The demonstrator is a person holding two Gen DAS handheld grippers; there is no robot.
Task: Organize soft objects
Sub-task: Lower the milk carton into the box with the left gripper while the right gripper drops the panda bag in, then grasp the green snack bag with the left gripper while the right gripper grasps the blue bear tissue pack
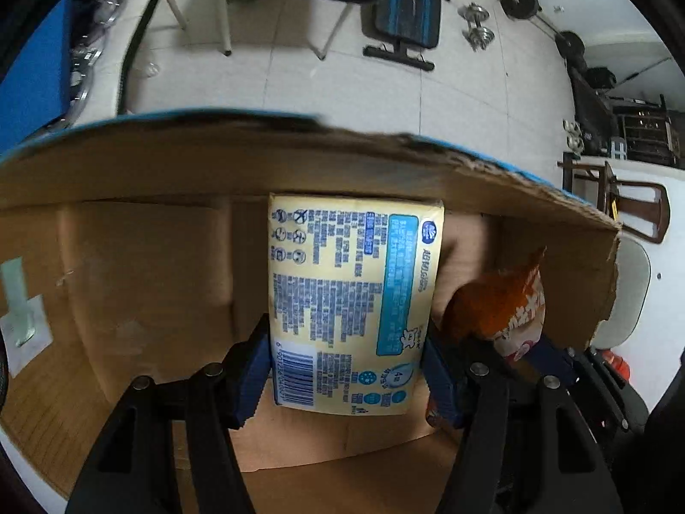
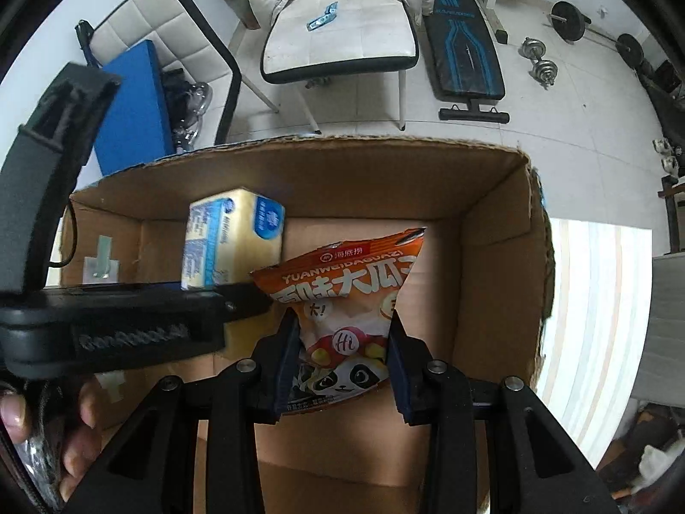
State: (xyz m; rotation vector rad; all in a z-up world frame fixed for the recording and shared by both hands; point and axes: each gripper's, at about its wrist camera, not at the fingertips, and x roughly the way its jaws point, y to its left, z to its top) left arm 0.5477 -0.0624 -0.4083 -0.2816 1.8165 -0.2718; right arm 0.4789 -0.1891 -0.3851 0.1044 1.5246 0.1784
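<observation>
1. Soft objects here number two, both held inside one open cardboard box [image 2: 492, 231], the largest thing in view; its brown walls fill the middle of both wrist views, with a torn upper edge at 1 o'clock in the left wrist view

2. One pale yellow tissue pack [image 1: 351, 300] with blue print and a barcode sits at the centre of the left wrist view, its far end against the box's back wall; in the right wrist view the same pack [image 2: 233, 240] appears at 10 o'clock from the snack bag

3. One orange snack bag [image 2: 355, 300] with a panda drawing hangs at the centre of the right wrist view above the box floor; in the left wrist view it shows at 3 o'clock from the tissue pack [image 1: 505, 304], just beside it

4. The left gripper [image 1: 349, 372] clamps the tissue pack by its two long sides, blue pads pressed on it

5. The right gripper [image 2: 342, 355] pinches the lower part of the snack bag between its two pads, the jaws nearly together

6. One hand [image 2: 77, 424] at 8 o'clock in the right wrist view grasps the black handle of the left gripper

7. Beyond the box at 12 o'clock: two white chairs [image 2: 342, 30], one black-and-blue bench [image 2: 462, 47], two dumbbells [image 2: 539, 62] on the tiled floor
</observation>
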